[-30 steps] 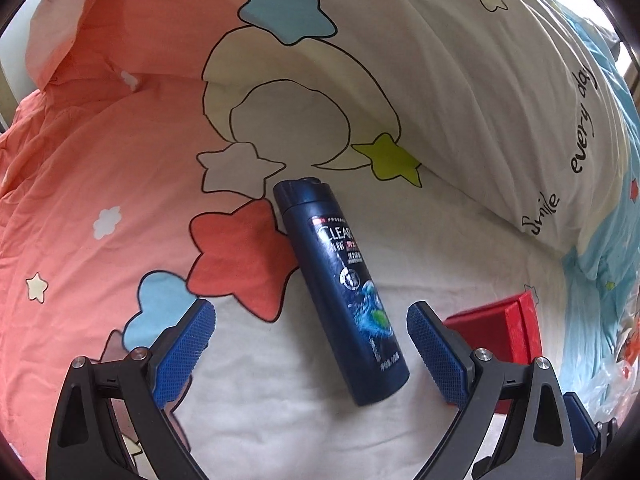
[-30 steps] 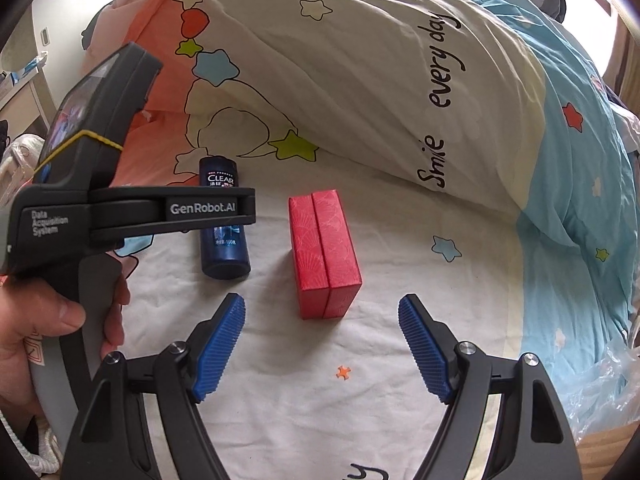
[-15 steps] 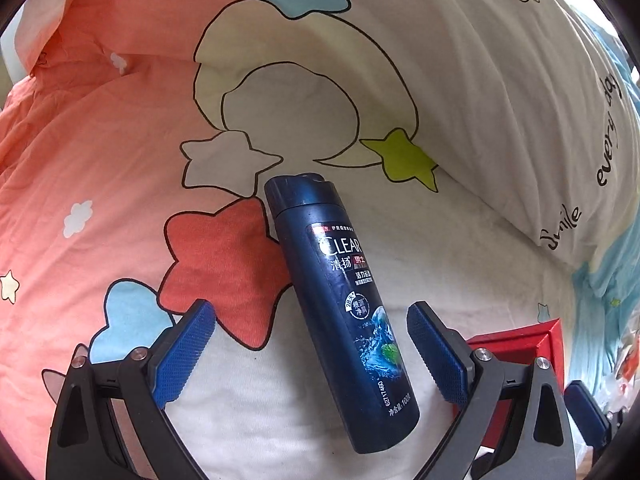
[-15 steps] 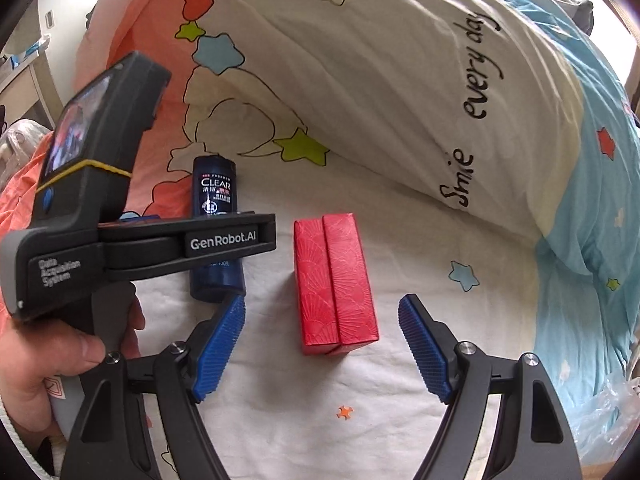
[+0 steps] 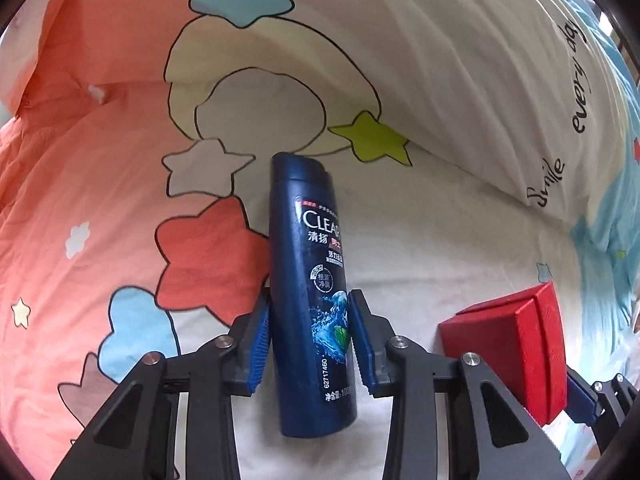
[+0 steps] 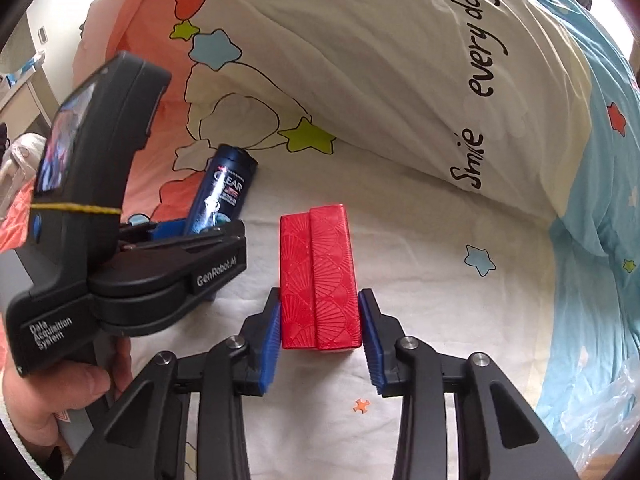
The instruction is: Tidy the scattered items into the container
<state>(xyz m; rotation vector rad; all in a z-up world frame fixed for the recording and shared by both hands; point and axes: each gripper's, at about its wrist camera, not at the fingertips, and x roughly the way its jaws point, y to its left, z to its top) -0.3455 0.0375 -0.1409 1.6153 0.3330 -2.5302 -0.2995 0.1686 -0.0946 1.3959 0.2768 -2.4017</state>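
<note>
Black tongs [image 6: 320,336] with ribbed blue pads [image 6: 269,344], silver screws — white "GenRobot.AI" lettering, bare-skinned hand [image 6: 60,392].

A home bedroom. A bed covered by a soft cotton sheet printed with coloured stars [image 5: 208,256] fills both views. Behind the sheet's flat part rises a plump cream duvet lettered "Smile every day" [image 6: 400,60]. Left of the duvet, at the room's edge, stand a pale wall and a light wooden cabinet [image 6: 20,92].

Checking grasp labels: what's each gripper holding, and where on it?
Left gripper clamps the blue shampoo bottle on its lower body. Right gripper clamps the red box across its near end.
</note>
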